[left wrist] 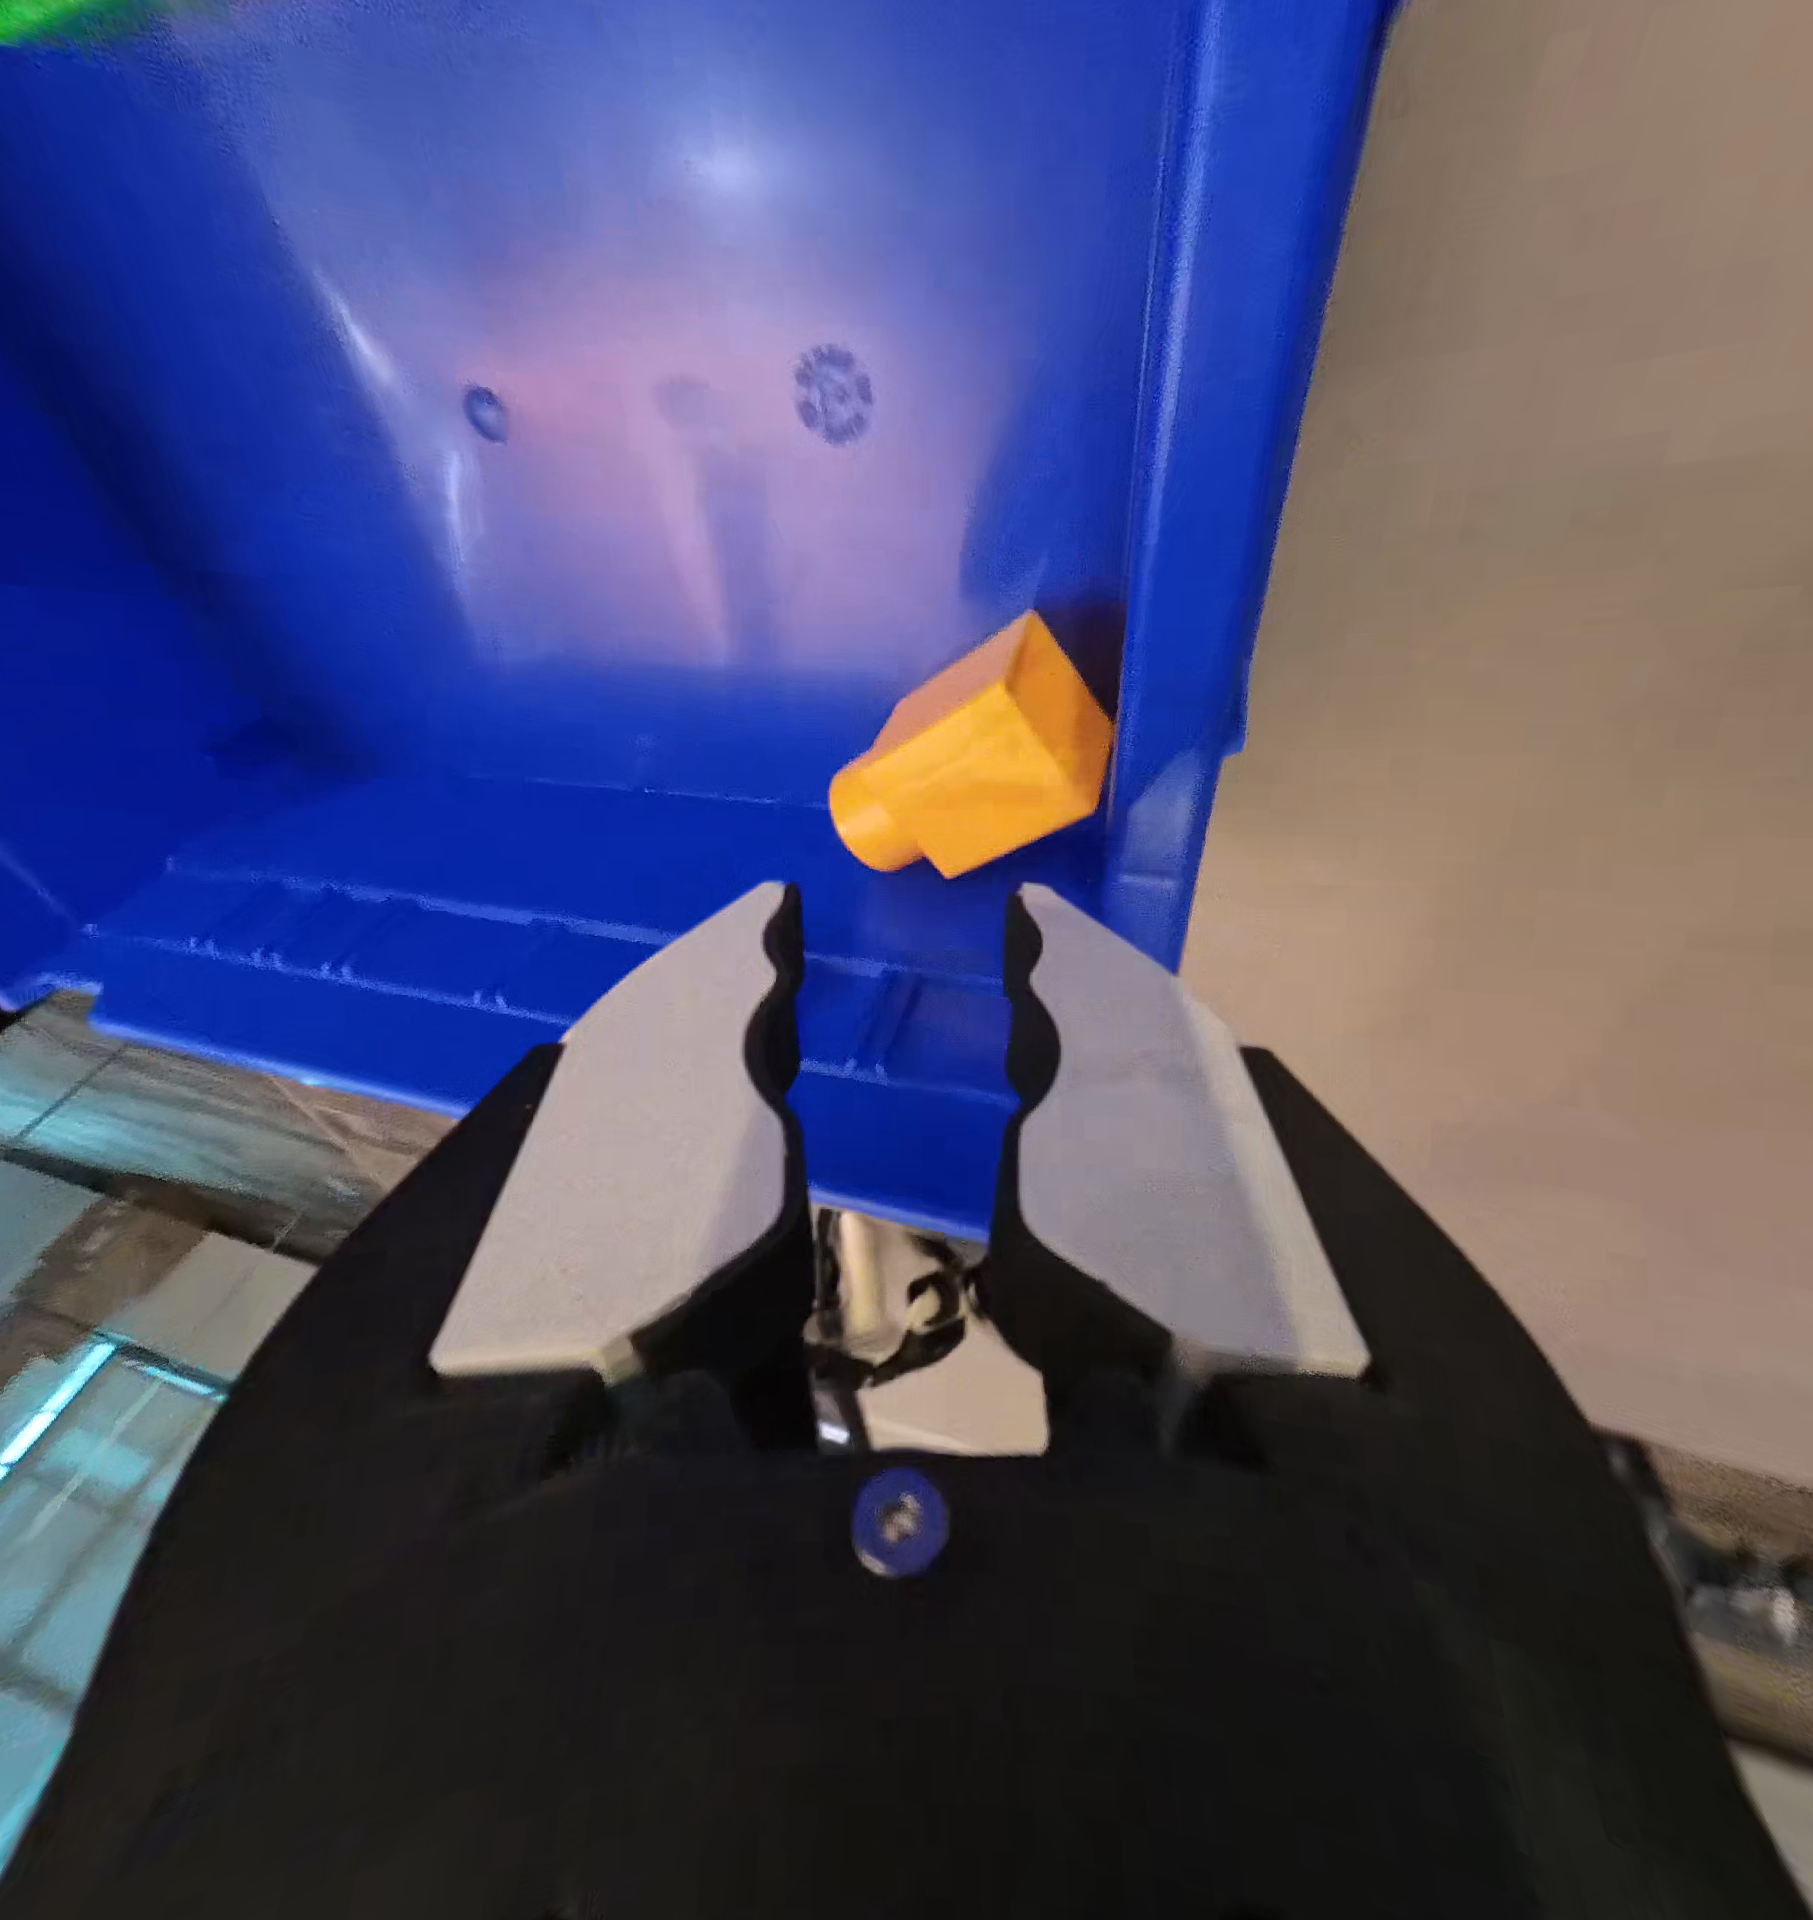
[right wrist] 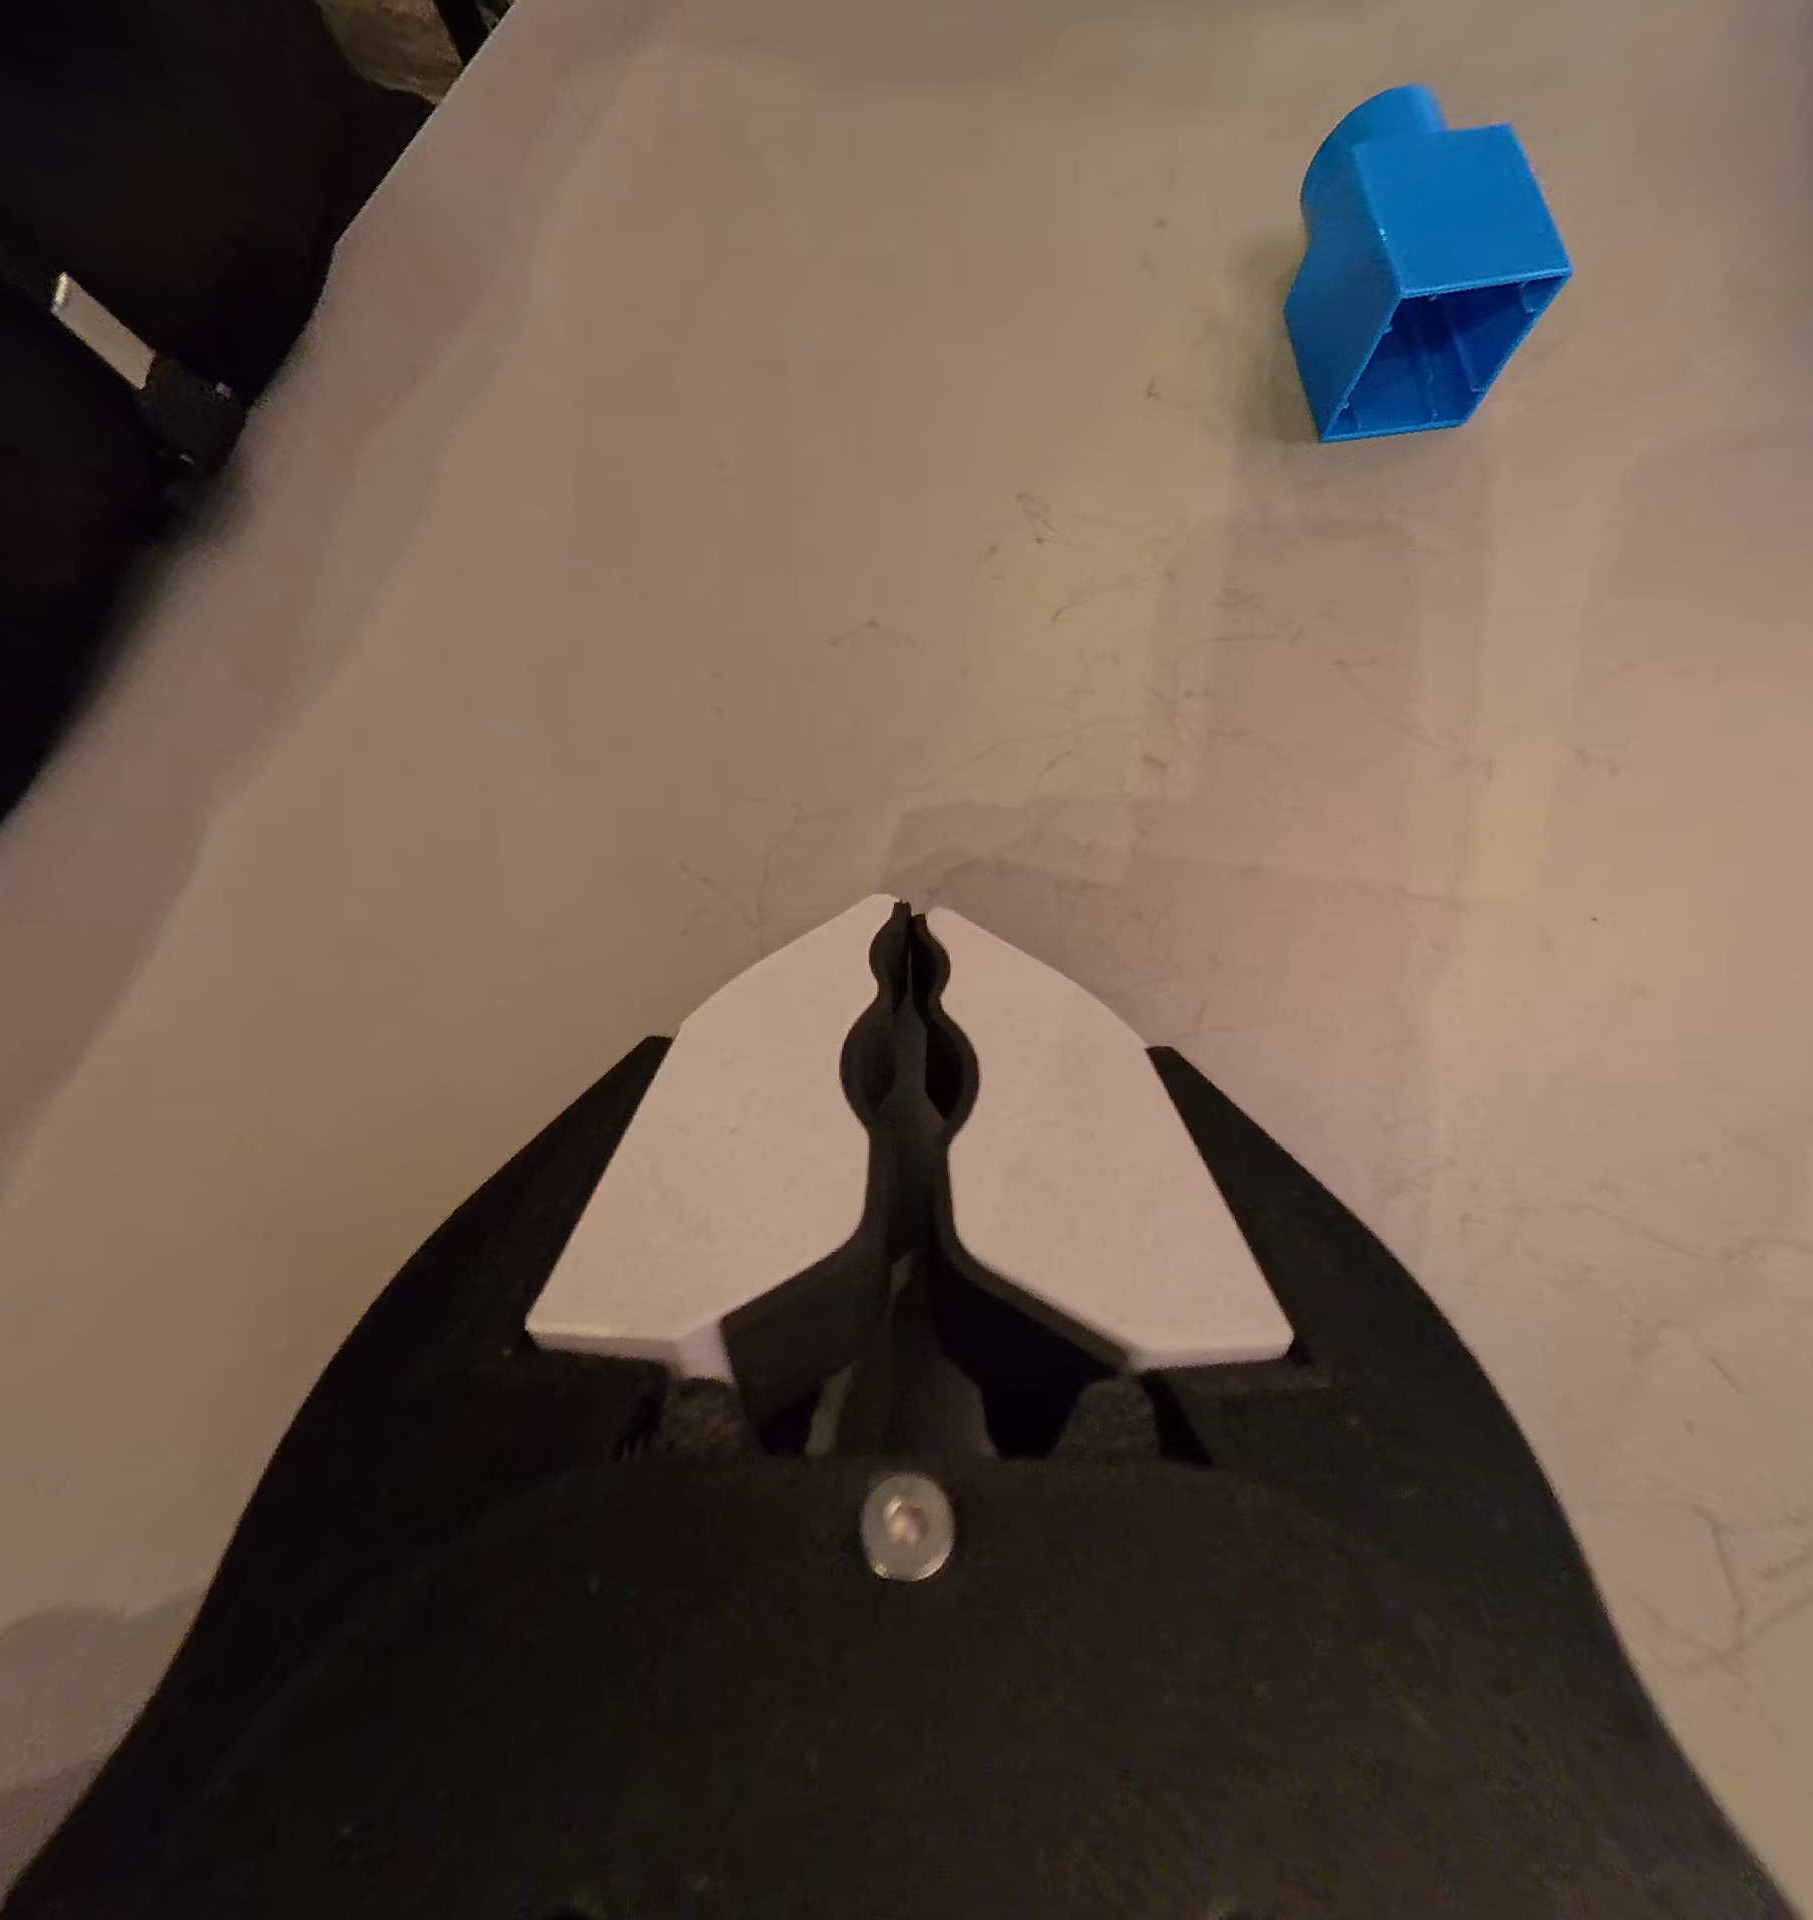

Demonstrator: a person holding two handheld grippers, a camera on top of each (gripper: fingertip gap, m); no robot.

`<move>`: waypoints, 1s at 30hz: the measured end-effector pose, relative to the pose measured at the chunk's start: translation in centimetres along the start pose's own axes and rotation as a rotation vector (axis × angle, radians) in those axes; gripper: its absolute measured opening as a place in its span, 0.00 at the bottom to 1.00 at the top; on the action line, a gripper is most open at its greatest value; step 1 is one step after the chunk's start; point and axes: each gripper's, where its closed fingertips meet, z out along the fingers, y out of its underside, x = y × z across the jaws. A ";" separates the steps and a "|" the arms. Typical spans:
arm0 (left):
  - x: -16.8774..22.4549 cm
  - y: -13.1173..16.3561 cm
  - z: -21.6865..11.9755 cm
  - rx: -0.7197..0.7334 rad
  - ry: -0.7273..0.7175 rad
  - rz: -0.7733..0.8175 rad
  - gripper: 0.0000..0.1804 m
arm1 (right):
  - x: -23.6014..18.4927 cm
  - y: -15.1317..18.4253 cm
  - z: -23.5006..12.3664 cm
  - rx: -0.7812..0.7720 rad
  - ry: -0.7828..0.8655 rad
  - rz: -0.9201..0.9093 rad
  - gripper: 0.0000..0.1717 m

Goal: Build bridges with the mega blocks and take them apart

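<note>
Left gripper (left wrist: 902,904), fingers spread and holding nothing, points into a blue bin (left wrist: 569,416), where an orange block (left wrist: 975,764) lies on its side just beyond the fingertips, against the bin's right wall. Right gripper (right wrist: 907,914), pressed together on nothing, hovers above a pale table (right wrist: 673,520); a blue block (right wrist: 1427,286) lies tipped over, well apart.
</note>
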 end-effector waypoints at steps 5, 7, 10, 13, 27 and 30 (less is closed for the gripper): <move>-0.5 0.3 1.7 -0.101 0.008 0.116 0.25 | 0.0 -0.1 -0.1 0.010 -0.009 0.008 0.00; -0.6 -0.4 2.3 -0.116 0.011 0.160 0.26 | 0.0 -0.1 -0.1 0.012 -0.010 0.009 0.00; -0.9 -0.9 2.5 -0.160 0.009 0.227 0.26 | -0.1 -0.1 -0.2 0.014 -0.009 0.007 0.00; -0.9 -1.0 2.7 -0.184 0.042 0.222 0.23 | -0.1 -0.1 -0.2 0.016 -0.009 0.005 0.00; 0.4 1.2 3.0 -0.301 0.100 0.374 0.21 | -0.1 -0.2 -0.3 0.024 -0.017 0.010 0.00; 0.3 0.5 3.6 -0.297 0.105 0.401 0.20 | -0.2 -0.1 -0.3 0.022 -0.016 0.007 0.00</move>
